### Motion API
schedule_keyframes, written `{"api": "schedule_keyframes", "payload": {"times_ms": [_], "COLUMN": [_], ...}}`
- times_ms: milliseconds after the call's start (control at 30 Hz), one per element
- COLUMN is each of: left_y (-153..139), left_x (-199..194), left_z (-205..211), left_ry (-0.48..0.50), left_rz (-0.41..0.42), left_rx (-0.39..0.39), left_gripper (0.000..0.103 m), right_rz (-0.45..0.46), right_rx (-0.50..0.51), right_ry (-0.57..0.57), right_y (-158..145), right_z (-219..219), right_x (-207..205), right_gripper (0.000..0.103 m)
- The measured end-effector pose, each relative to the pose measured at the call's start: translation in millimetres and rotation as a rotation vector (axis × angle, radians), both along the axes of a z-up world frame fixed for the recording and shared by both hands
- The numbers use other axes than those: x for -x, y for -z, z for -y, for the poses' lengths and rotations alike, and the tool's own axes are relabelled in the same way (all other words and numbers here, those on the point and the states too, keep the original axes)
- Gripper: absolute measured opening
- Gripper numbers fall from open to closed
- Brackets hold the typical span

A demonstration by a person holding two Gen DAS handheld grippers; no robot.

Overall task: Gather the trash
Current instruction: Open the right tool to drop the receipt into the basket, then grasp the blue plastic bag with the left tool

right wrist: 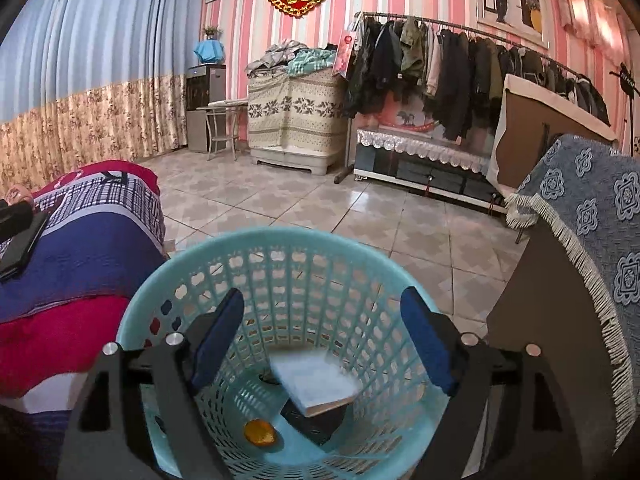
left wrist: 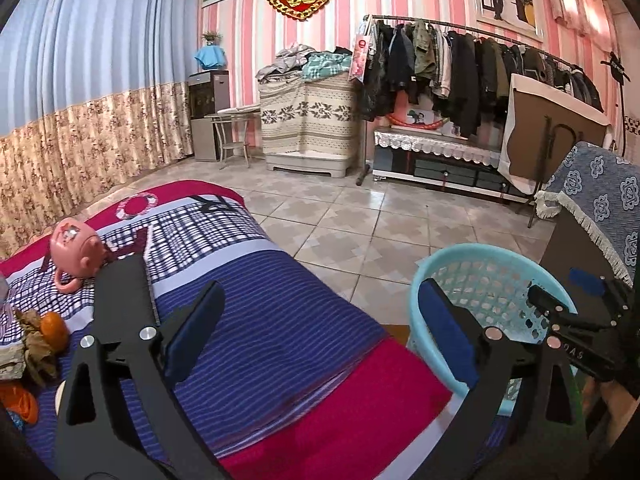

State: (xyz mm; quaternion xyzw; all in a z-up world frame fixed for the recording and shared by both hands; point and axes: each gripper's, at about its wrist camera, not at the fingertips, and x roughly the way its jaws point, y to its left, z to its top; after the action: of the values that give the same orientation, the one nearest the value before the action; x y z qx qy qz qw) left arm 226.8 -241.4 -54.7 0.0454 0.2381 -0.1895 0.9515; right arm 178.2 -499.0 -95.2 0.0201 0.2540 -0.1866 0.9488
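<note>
Trash is what I'm after, and part of it already sits in the pale turquoise plastic lattice basket (right wrist: 280,280) standing on the tiled floor just beside the bed: at its bottom I count one small white paper box or booklet (right wrist: 316,384), lying tilted on one dark flat thing (right wrist: 316,424) I can't make out, and one orange peel-like scrap (right wrist: 260,433) near them — three pieces in all, as far as I can see. My right claw (right wrist: 324,342) hangs over the basket's mouth with its two blue-padded fingers spread wide and nothing between them. My left claw (left wrist: 320,320) is over the striped blue, white and crimson bedspread (left wrist: 280,320), equally wide and empty. What's left lies at the left edge of the bed in my left view: one round orange fruit or peel (left wrist: 54,330), one crumpled brown dried-leaf-like wrapper (left wrist: 38,344) touching it, and one bright orange plastic scrap (left wrist: 20,402) lower down, partly cut off by the frame. One pink plastic doll-head toy (left wrist: 78,252) rests farther up the bed; I judge it's no trash. So roughly half done, I'd say — three in, perhaps three to fetch.
</note>
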Motion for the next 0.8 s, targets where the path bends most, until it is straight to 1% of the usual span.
{"api": "schedule_keyframes", "payload": {"times_ms": [100, 233, 433, 533, 633, 800], "left_y": [-2.2, -5.5, -14.9, -18.7, -18.5, -3.2], "left_x": [2.1, 10.0, 23.9, 33.9, 45.6, 66.5], "left_z": [-9.9, -31.8, -77.7, -110.3, -148.2, -222.3], "left_ry": [-0.011, -0.041, -0.119, -0.167, -0.231, -0.348], "left_rz": [-0.007, -0.015, -0.014, -0.009, -0.003, -0.031], "left_rx": [0.012, 0.024, 0.009, 0.001, -0.035, -0.075], "left_gripper": [0.094, 0.097, 0.097, 0.097, 0.097, 0.097], "right_rz": [-0.004, 0.0, 0.037, 0.061, 0.084, 0.089], "right_rx": [0.011, 0.0, -0.016, -0.022, -0.03, -0.048], "right_ry": [0.007, -0.003, -0.065, -0.109, -0.161, -0.267], "right_y": [-3.7, -9.5, -28.3, -40.1, -48.2, -47.8], "right_z": [-3.3, -11.9, -45.1, -67.2, -93.9, -147.1], "right_x": [3.8, 11.8, 19.8, 22.9, 24.9, 18.6], "right_gripper": [0.088, 0.089, 0.093, 0.095, 0.097, 0.097]}}
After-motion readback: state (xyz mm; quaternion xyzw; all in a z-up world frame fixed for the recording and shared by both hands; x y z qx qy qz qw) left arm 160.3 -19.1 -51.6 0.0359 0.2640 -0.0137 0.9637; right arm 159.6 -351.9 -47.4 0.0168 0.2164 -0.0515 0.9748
